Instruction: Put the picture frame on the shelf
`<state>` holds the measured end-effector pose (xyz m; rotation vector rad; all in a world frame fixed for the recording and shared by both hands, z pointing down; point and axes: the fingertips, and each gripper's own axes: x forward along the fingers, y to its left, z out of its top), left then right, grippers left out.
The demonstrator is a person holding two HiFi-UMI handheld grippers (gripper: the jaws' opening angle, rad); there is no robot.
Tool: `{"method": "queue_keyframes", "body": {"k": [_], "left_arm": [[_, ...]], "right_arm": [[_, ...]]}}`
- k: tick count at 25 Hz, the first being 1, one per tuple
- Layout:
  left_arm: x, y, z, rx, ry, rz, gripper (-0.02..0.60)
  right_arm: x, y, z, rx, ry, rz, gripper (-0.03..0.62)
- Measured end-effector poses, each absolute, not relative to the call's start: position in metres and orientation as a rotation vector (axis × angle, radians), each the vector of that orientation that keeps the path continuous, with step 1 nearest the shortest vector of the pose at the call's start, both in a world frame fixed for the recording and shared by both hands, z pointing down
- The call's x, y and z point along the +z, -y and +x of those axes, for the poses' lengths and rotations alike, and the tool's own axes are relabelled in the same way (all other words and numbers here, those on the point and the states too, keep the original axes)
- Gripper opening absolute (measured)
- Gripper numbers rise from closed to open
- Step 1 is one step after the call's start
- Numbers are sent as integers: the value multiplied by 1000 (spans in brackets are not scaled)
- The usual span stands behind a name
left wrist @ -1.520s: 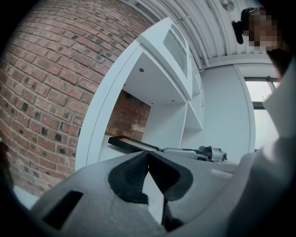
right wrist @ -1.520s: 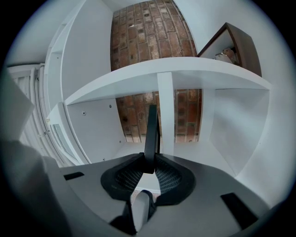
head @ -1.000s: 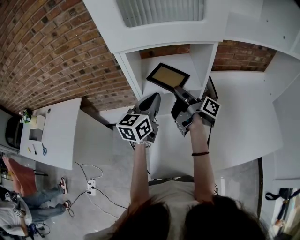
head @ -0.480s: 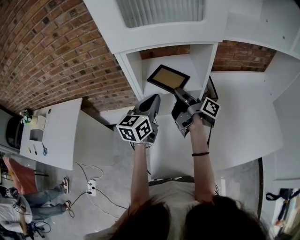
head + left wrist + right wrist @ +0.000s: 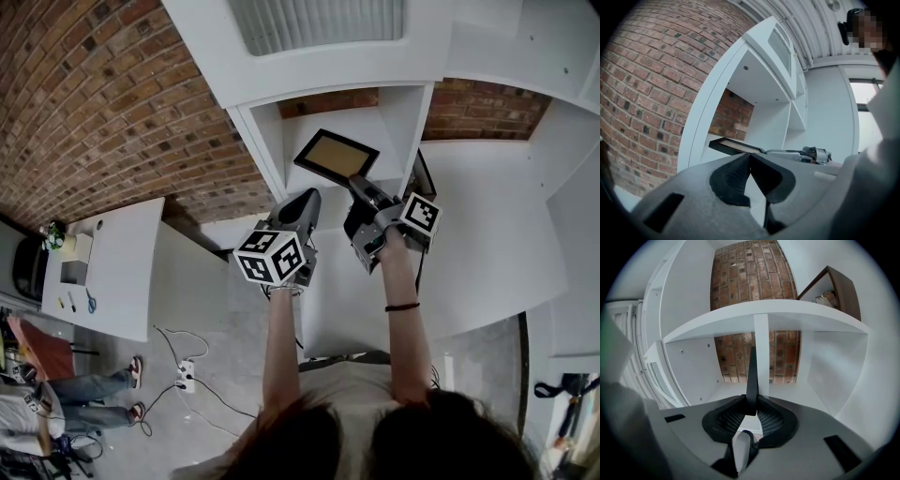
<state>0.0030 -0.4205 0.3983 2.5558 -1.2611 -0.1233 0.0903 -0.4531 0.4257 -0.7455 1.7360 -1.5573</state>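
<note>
**A:** A brick wall [image 5: 103, 103] runs behind a white shelf [image 5: 314, 124] split into open compartments. Where is the picture frame [image 5: 337, 156]?

**B:** It is in the mouth of the compartment just left of the white divider. The right gripper [image 5: 356, 185] has its jaws clamped on the frame's near edge. In the right gripper view the frame [image 5: 752, 376] stands edge-on between the ribbed pads [image 5: 729, 420], gripped near one end. It looks clear of the shelf board, though that cannot be told for sure.

**A:** And the left gripper [image 5: 307, 194]?

**B:** It is empty. Its own view shows the left gripper [image 5: 749, 164] with its tips pressed together and nothing between them, waiting just left of the frame.

**A:** How should the placing be done well?

**B:** Probably by carrying the frame further in, midway between the left upright and the divider so no corner clips either. Then its far edge goes down first, and the jaws part only once it rests steadily. The grip sits at one end, so the frame could swing, and slow travel seems wise. The left gripper could steady the free side.

**A:** Is any writing legible?

**B:** None. The marker cube [image 5: 270, 255] shows only black-and-white square patterns. A second, dark frame [image 5: 422, 174] stands right of the divider and shows no readable print either.
</note>
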Motion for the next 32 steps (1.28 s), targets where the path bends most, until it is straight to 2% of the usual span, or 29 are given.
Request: {"method": "queue_keyframes", "body": {"k": [25,32], "left_arm": [[403,419,-2,-126,1263,2543,11],[403,417,-4,-127,1259,2541,11]], "right_arm": [[427,453,91,-1542,-1734,-759,72],[427,450,89,-1541,-1725,-736,96]]}}
